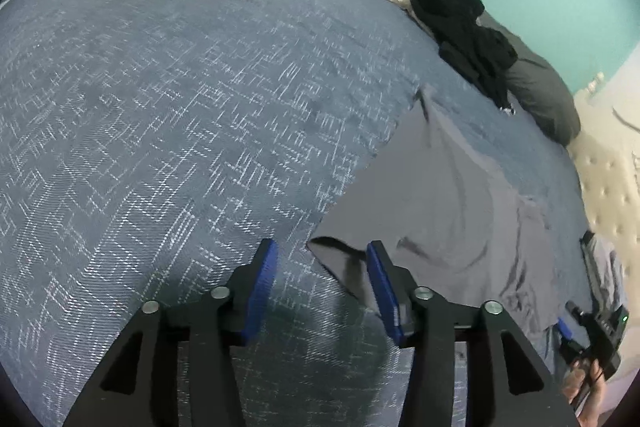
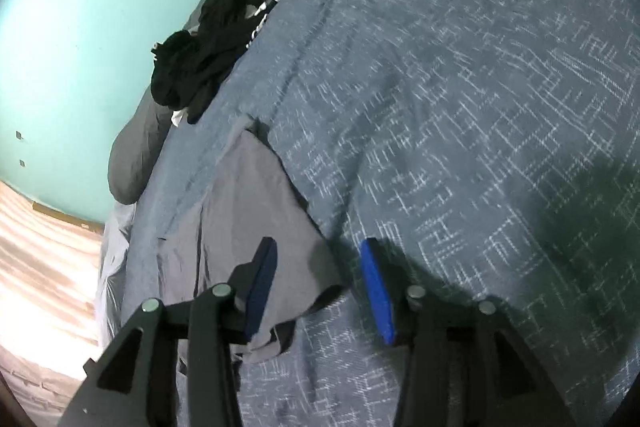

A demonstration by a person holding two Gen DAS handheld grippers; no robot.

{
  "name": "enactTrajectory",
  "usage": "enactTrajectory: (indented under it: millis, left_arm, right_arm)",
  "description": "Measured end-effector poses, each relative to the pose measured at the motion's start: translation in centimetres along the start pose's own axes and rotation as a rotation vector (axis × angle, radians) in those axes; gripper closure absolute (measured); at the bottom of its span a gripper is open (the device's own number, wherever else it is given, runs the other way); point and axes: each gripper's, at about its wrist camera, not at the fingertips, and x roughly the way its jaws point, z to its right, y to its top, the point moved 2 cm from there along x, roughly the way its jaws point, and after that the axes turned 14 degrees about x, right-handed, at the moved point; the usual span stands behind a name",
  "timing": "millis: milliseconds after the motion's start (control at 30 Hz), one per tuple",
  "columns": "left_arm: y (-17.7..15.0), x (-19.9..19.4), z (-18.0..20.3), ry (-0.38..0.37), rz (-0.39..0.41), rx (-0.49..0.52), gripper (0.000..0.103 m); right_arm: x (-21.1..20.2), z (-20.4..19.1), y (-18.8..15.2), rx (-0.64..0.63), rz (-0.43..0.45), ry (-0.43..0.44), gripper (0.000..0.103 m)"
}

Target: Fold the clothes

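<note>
Left claw [image 1: 322, 283] spread, nothing pinched; a corner of the grey garment [image 1: 452, 211] lies between its blue pads [image 1: 262, 291], not pressed. Right claw [image 2: 318, 287] also spread, garment edge [image 2: 248, 211] under its left pad, no grip. Garment lies flat on the blue patterned bedspread [image 1: 168, 115] near the bed edge. Black clothes pile [image 1: 460, 31] sits farther back against a dark pillow [image 1: 536, 91], well apart.
</note>
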Motion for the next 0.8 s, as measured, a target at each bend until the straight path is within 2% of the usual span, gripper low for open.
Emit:
enactTrajectory:
  millis: [133, 233, 400, 500, 800]
  left_arm:
    - [0.6, 0.0, 0.7, -0.003, 0.033, -0.001, 0.048]
    - [0.7, 0.5, 1.4, -0.006, 0.030, 0.009, 0.047]
    - [0.7, 1.0, 1.5, -0.009, 0.025, -0.001, 0.047]
    - [0.9, 1.0, 1.5, -0.010, 0.031, -0.004, 0.047]
    - [0.9, 0.9, 1.2, -0.011, 0.038, -0.026, 0.047]
  right_arm:
    - [-0.1, 0.4, -0.3, 0.021, -0.013, 0.025, 0.058]
    - [0.1, 0.3, -0.9, 0.007, -0.020, 0.004, 0.061]
    - [0.4, 0.3, -1.0, 0.009, -0.029, 0.020, 0.091]
    - [0.2, 0.4, -0.8, 0.015, -0.022, 0.031, 0.099]
    - [-1.0, 0.3, 0.8, 0.026, 0.026, 0.077, 0.101]
